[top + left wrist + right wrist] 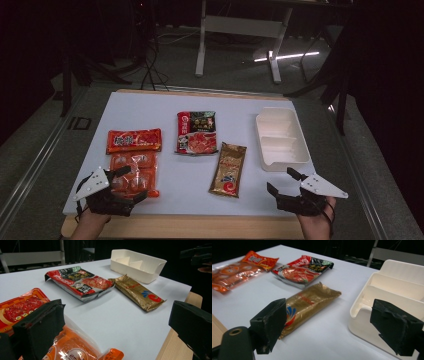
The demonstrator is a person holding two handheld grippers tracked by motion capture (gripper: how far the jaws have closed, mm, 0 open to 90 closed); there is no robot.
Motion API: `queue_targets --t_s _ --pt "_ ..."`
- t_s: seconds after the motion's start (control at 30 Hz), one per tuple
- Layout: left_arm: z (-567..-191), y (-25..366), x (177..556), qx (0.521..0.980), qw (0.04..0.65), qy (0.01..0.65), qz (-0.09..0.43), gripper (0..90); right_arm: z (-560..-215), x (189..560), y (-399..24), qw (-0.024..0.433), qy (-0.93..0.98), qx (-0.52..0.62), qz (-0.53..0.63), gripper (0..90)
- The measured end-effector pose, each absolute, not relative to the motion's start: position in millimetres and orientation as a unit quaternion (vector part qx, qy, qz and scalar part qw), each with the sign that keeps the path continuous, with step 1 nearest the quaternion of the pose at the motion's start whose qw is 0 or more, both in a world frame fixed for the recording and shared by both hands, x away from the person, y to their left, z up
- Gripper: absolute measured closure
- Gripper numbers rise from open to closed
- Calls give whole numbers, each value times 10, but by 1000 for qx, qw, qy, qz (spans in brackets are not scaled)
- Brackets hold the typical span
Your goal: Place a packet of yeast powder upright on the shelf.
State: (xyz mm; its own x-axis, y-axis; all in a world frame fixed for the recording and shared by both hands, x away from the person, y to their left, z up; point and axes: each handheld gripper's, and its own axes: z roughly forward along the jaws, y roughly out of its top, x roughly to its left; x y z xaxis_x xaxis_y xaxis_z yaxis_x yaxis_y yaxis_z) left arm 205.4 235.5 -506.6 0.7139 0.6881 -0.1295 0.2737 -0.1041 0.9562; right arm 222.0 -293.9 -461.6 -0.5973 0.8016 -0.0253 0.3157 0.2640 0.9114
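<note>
A: While the high view is looking down on the desk [165, 102], what are the two grippers doing?

B: Both are sitting at the near edge. The left gripper [131, 183] is hovering over the clear orange packet [135, 173], its fingers spreading wide with nothing pinched. The right gripper [282, 181] is waiting near the white tray [281, 159], fingers also gaping wide and holding nothing.

A: And what else is lying out there?

B: A red packet [134, 140] is lying just behind the orange one, a red-and-black pouch [197, 132] is sitting mid-desk, and a gold packet [229, 169] is lying between the pouch and the tray.

A: What is the left gripper view showing?

B: One finger is hanging right over the orange packet [75, 347]; whether it is touching, I cannot tell. The pouch [80, 282], gold packet [137, 291] and tray [138, 265] are lying farther off.

A: And the right gripper view?

B: The gold packet [308, 305] is lying beyond the wide-apart fingers, with the tray [387, 287] just beside it.
</note>
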Motion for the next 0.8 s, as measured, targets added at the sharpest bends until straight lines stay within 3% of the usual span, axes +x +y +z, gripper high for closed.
queue_targets --t_s 0.2,0.5,0.8 --pt "-5061 2352 2051 720 581 334 179 1 -4623 2243 -2925 256 759 374 468 144" --pt "-5059 2319 2061 722 579 335 177 1 -4654 2291 -2898 224 773 354 476 138" --pt "-5073 2295 2047 730 577 325 171 1 -4474 2197 -2794 247 778 331 474 145"
